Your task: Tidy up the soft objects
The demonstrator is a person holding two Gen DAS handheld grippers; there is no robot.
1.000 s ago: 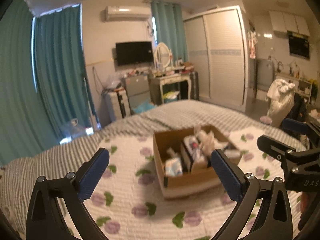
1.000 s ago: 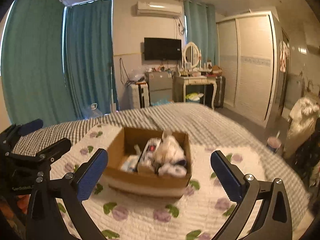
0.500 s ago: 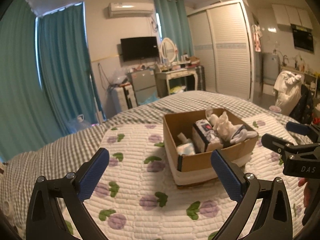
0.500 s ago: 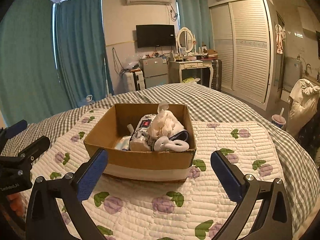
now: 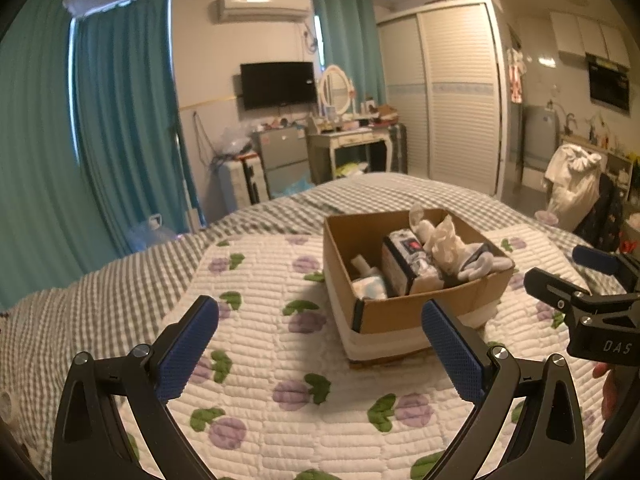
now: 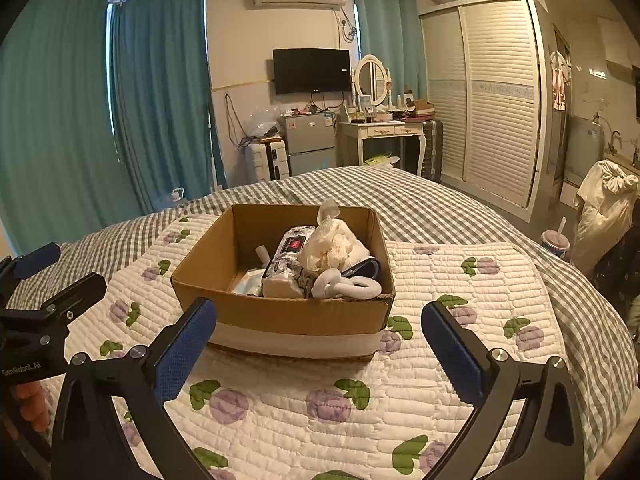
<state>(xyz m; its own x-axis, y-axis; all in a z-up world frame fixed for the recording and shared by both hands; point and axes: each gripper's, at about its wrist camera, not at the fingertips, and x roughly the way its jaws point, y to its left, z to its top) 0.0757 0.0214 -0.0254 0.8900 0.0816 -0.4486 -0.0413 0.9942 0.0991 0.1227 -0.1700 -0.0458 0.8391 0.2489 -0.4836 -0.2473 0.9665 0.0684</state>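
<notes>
An open cardboard box (image 6: pixel 280 312) sits on a white quilt with purple flowers (image 6: pixel 440 272) on the bed. It holds soft items: a cream cloth bundle (image 6: pixel 332 244), a white fuzzy piece (image 6: pixel 344 286), a printed tissue pack (image 6: pixel 288 260) and a pale blue pack (image 6: pixel 248 282). The box shows in the left wrist view (image 5: pixel 404 312) too. My right gripper (image 6: pixel 318 344) is open and empty, just in front of the box. My left gripper (image 5: pixel 318 346) is open and empty, to the box's front left. Each gripper shows in the other's view (image 5: pixel 588 300) (image 6: pixel 40 312).
A grey checked bedspread (image 6: pixel 420 208) covers the bed beyond the quilt. Teal curtains (image 6: pixel 152 100), a small fridge (image 6: pixel 310 144), a dressing table (image 6: pixel 384 132) and a white wardrobe (image 6: pixel 492 100) line the far walls. A drink cup (image 6: pixel 556 242) and a cream bundle (image 6: pixel 600 204) stand at the right.
Both grippers have come closer to the box and look down into it more. The box sits larger and nearer in both views. Both stay open and empty.
</notes>
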